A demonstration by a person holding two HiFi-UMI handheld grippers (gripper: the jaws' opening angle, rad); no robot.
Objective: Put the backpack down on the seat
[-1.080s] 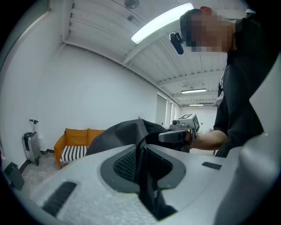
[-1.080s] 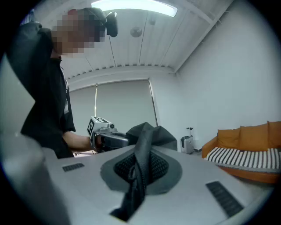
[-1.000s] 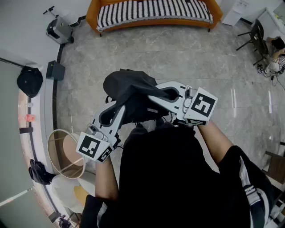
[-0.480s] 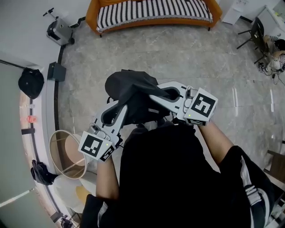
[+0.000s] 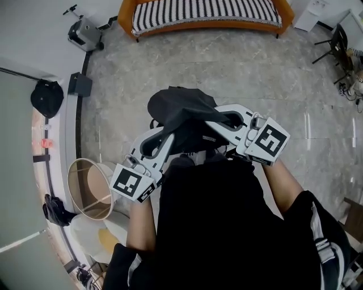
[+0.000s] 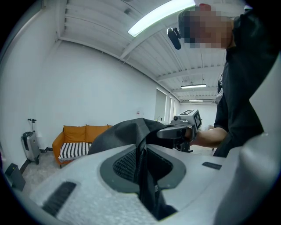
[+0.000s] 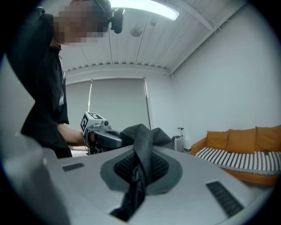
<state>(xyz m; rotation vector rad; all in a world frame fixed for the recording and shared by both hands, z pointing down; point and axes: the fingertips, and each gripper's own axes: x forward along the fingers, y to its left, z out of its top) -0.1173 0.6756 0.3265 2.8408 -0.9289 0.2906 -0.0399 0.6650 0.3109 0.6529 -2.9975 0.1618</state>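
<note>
A black backpack hangs in the air in front of my chest, held up by its straps. My left gripper is shut on one black strap, which runs down between its jaws. The right gripper is likewise shut, clamping another strap. Each gripper view shows the backpack's dark bulk just past the jaws, with the other gripper beyond it. The orange sofa with a striped seat cushion stands across the floor, far from the backpack.
A small scooter is parked left of the sofa. A black bag lies by the left wall, and a round basket stands near my left side. Desk chairs are at the far right. Grey tiled floor lies between me and the sofa.
Both grippers and the backpack have shifted slightly right in the head view, as has the room around them. Both grips on the straps are unchanged.
</note>
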